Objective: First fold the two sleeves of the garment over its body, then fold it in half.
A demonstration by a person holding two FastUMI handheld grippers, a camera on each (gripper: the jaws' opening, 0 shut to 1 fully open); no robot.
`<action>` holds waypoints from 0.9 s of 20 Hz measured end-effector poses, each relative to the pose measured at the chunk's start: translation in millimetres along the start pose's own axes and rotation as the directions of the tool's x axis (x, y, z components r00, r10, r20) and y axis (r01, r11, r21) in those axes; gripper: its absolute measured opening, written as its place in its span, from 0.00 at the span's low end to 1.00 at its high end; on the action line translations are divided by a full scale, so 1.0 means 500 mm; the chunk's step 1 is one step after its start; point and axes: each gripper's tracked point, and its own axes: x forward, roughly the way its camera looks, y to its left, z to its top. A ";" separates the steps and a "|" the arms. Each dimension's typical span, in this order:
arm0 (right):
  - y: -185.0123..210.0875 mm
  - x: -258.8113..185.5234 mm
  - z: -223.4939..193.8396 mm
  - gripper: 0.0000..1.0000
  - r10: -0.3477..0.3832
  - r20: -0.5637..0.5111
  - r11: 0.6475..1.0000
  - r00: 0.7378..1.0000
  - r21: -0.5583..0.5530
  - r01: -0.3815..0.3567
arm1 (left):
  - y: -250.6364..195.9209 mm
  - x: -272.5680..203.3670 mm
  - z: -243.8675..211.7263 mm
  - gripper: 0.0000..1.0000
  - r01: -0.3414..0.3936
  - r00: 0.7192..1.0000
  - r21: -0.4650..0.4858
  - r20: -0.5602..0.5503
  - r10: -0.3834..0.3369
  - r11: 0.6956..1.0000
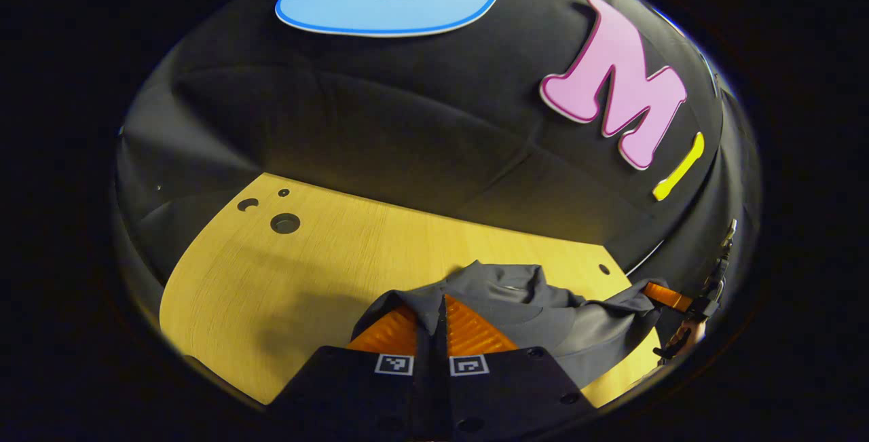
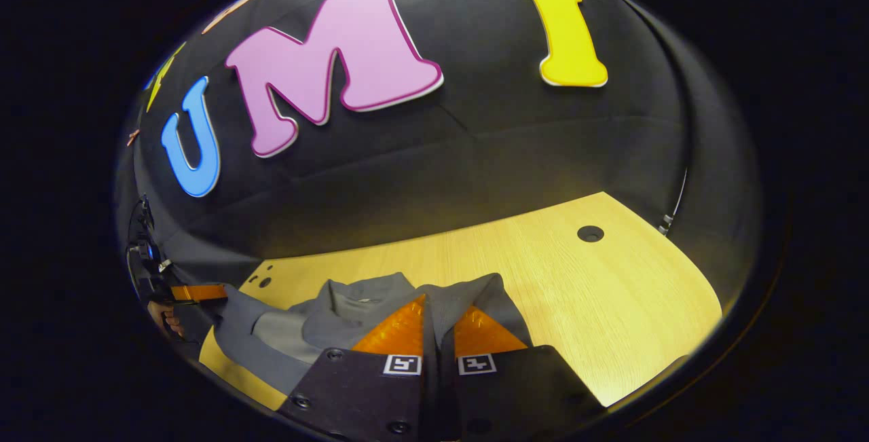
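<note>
- Wooden table (image 1: pixel 285 279) with a pale grain fills the booth floor area, and black cloth hangs behind it as the wall.
- On this table lies the grey garment (image 1: pixel 543 313), partly lifted and stretched between the two grippers, so its long axis runs from one hand to the other.
- Left gripper (image 1: pixel 431 333) has its fingers pressed together on a fold of the grey cloth, which rises directly between them.
- Right gripper (image 2: pixel 438 333) is closed in the same way on another edge of the garment (the cloth comes up between both fingers).
- In the left gripper view, the right gripper is seen far off at the right edge, holding the other end; most of the garment lies to the right of the left gripper.
- In the right gripper view, the garment's body (image 2: pixel 285 330) extends to the left, toward the other gripper.
- My judgement: both hands are equally engaged, and the coming fold depends on carrying the held edge forward across the body.
</note>
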 end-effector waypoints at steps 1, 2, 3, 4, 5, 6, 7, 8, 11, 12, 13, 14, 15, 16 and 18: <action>-0.009 0.020 -0.018 0.05 -0.006 -0.015 1.000 1.000 0.001 0.006 | 0.010 0.020 -0.010 0.05 -0.007 1.000 -0.001 -0.009 0.007 1.000; -0.019 0.037 -0.032 0.05 -0.010 -0.027 1.000 1.000 -0.002 0.010 | 0.017 0.037 -0.019 0.05 -0.017 1.000 -0.007 -0.017 0.017 1.000; -0.026 0.052 -0.046 0.05 -0.013 -0.040 1.000 0.999 -0.008 0.012 | 0.027 0.053 -0.027 0.05 -0.028 0.999 -0.011 -0.025 0.028 1.000; -0.031 0.068 -0.061 0.05 -0.015 -0.053 1.000 0.998 -0.015 0.015 | 0.034 0.067 -0.035 0.05 -0.039 0.999 -0.011 -0.033 0.038 0.999; -0.036 0.078 -0.077 0.05 -0.019 -0.067 1.000 0.998 -0.022 0.017 | 0.043 0.082 -0.044 0.05 -0.051 0.998 -0.011 -0.040 0.050 0.999; -0.039 0.089 -0.092 0.05 -0.020 -0.081 0.999 0.997 -0.029 0.017 | 0.050 0.093 -0.050 0.05 -0.063 0.997 -0.012 -0.039 0.063 0.998; -0.040 0.098 -0.107 0.05 -0.026 -0.094 0.999 0.995 -0.038 0.022 | 0.056 0.104 -0.055 0.05 -0.075 0.996 -0.010 -0.037 0.075 0.997; -0.046 0.110 -0.121 0.05 -0.034 -0.109 0.998 0.993 -0.046 0.030 | 0.061 0.115 -0.063 0.05 -0.090 0.995 -0.007 -0.041 0.090 0.996; -0.059 0.132 -0.155 0.05 -0.059 -0.149 0.998 0.987 -0.045 0.052 | 0.071 0.139 -0.093 0.05 -0.134 0.989 0.028 -0.067 0.135 0.991; -0.062 0.136 -0.164 0.06 -0.065 -0.160 0.997 0.985 -0.039 0.060 | 0.073 0.142 -0.102 0.06 -0.147 0.985 0.043 -0.080 0.150 0.988; -0.064 0.139 -0.168 0.07 -0.072 -0.169 0.997 0.983 -0.030 0.068 | 0.076 0.145 -0.114 0.06 -0.160 0.982 0.053 -0.095 0.164 0.986; -0.068 0.142 -0.174 0.09 -0.075 -0.181 0.997 0.981 -0.018 0.072 | 0.082 0.147 -0.124 0.10 -0.169 0.979 0.057 -0.110 0.175 0.984; -0.067 0.144 -0.177 0.14 -0.072 -0.191 0.997 0.979 -0.003 0.073 | 0.083 0.147 -0.130 0.13 -0.176 0.976 0.059 -0.116 0.182 0.983; -0.066 0.142 -0.175 0.15 -0.067 -0.193 0.998 0.979 0.008 0.070 | 0.082 0.143 -0.129 0.14 -0.180 0.976 0.060 -0.112 0.185 0.982; -0.081 0.136 -0.173 0.21 -0.093 -0.196 0.995 0.976 0.003 0.095 | 0.072 0.131 -0.126 0.25 -0.178 0.978 0.057 -0.098 0.183 0.982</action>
